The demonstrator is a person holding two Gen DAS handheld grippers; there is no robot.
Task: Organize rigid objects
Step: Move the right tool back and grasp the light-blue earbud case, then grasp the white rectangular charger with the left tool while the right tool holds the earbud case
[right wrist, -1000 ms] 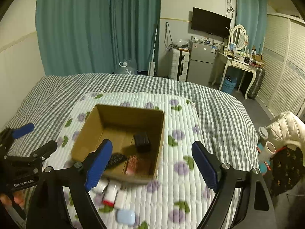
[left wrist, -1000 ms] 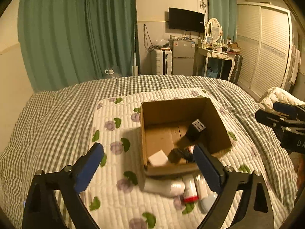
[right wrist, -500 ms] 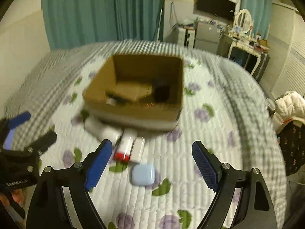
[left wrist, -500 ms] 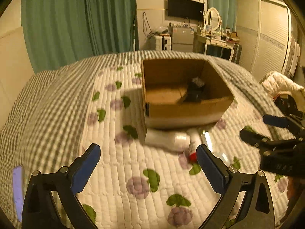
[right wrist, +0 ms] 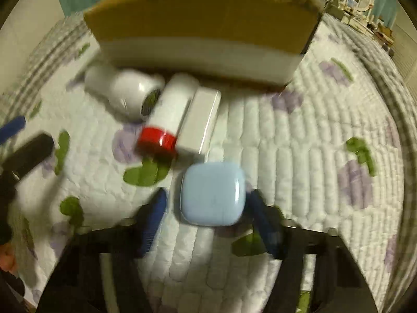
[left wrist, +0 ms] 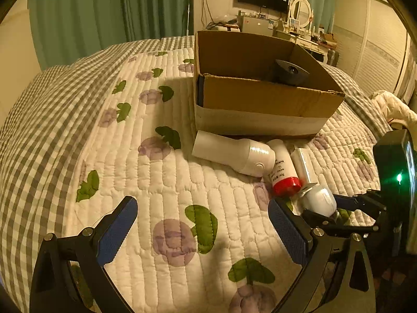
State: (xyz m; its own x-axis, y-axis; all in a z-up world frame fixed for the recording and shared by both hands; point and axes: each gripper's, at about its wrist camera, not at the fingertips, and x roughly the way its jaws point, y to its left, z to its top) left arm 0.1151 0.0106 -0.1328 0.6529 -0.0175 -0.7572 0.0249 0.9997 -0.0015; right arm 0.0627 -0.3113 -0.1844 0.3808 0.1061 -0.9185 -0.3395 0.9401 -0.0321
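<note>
The rounded pale-blue plastic case (right wrist: 212,194) lies flat on the quilted floral bed cover (right wrist: 299,156), in front of the open brown cardboard box (right wrist: 203,23). The right gripper (right wrist: 208,216) brackets it with jaws parted, fingers just beside its sides, contact unclear through blur. The left gripper (left wrist: 202,228) hangs wide open and empty before the box, which holds a dark round object (left wrist: 289,73).
</note>
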